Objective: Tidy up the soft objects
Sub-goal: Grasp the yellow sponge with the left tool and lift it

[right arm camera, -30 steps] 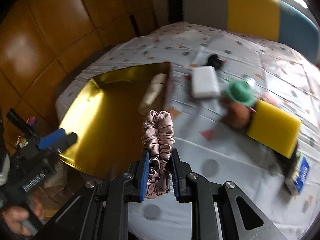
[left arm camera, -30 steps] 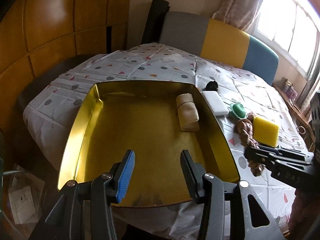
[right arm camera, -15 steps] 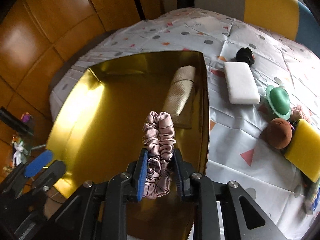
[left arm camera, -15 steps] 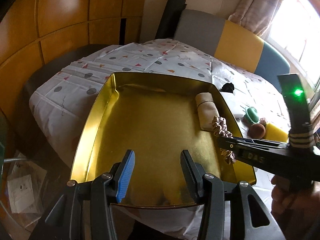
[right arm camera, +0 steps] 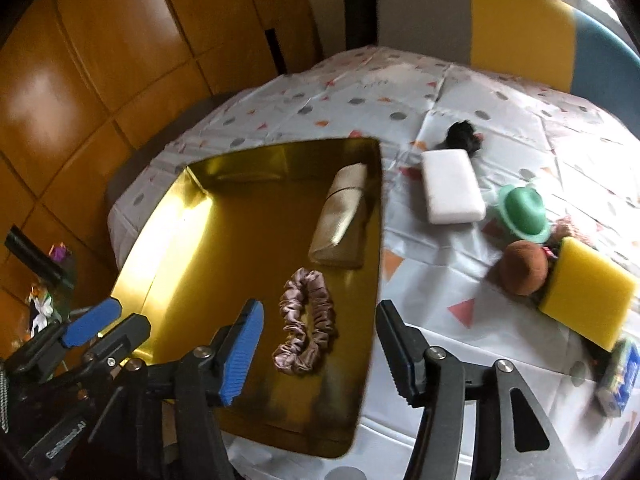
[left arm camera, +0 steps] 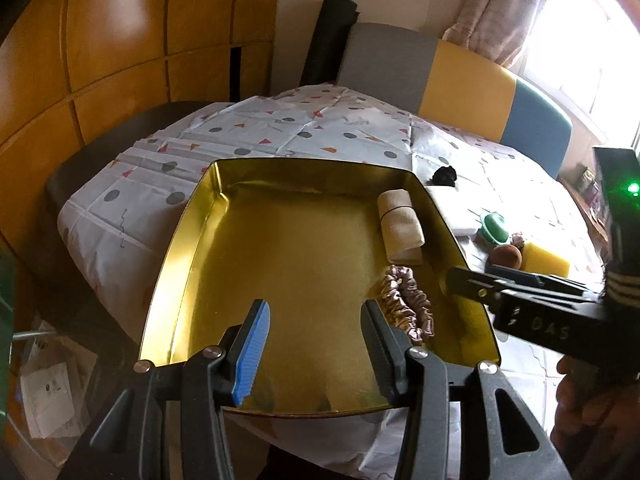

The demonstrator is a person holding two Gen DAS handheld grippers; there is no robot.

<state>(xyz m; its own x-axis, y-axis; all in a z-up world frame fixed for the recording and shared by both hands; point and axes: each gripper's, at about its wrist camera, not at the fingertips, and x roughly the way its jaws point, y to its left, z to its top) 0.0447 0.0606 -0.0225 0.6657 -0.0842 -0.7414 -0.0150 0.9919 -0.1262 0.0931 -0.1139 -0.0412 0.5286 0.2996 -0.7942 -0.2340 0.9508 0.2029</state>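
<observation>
Pink scrunchie lies flat in the gold tray, near the beige roll. Right hand-held gripper wide, empty. Left hand-held gripper wide, empty. Only the right wrist view shows the white sponge whole.

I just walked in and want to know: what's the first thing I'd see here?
The big shiny gold tray on the spotted tablecloth. Inside it lie a pink scrunchie and a beige cloth roll. Right of the tray sits a bright yellow sponge.
</observation>
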